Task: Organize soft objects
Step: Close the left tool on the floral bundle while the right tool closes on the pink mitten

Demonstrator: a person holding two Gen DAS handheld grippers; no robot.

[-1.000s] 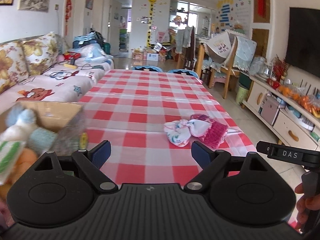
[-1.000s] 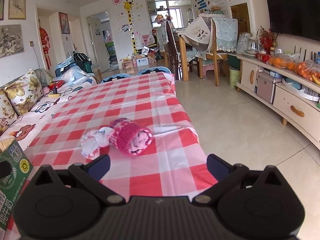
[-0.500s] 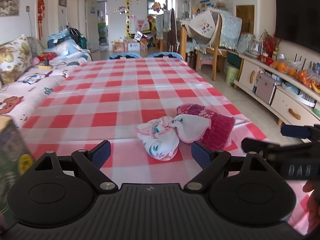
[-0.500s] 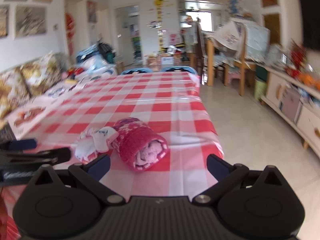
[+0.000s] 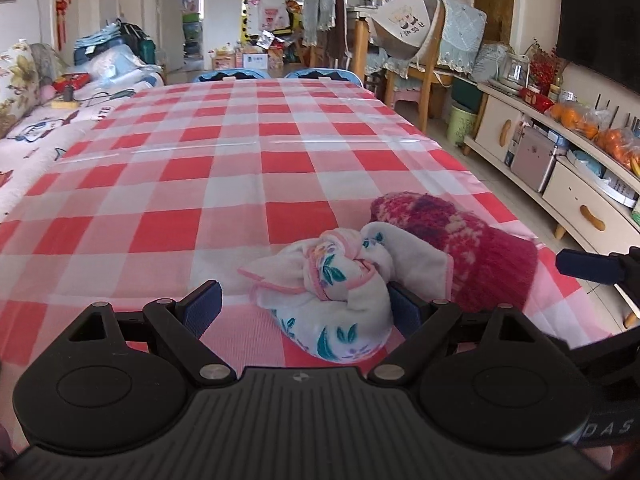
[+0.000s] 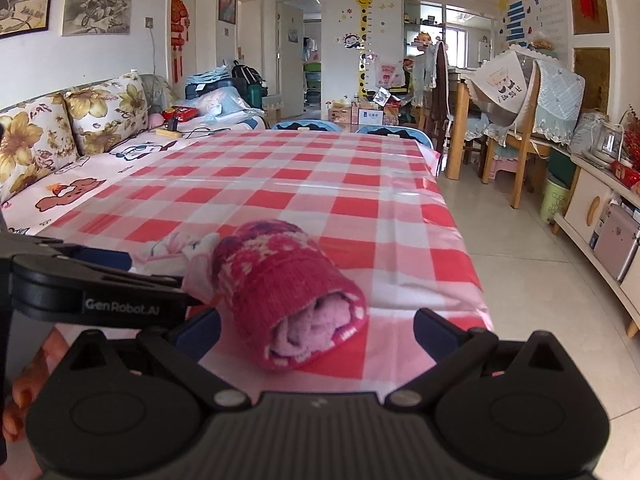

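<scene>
L gripper (image 5: 303, 308) spread wide round floral cloth (image 5: 340, 300); its side reads "GenRobot.AI". R gripper (image 6: 316, 330) wide apart round pink roll (image 6: 288, 292), marked "DAS". Both lie touching on checked table (image 5: 224, 168).

Home living room: sofa (image 6: 72, 148), checkered table (image 6: 300, 176), giraffe height chart (image 6: 364, 36).

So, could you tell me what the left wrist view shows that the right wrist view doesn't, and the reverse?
Only the left wrist view shows the floral cloth bundle in full, lying between the open left gripper fingers. Only the right wrist view shows the open end of the pink knit roll, with paler fabric inside, and the floral sofa cushions. Both show the two soft items touching on the checked tablecloth, with the right gripper open.
</scene>
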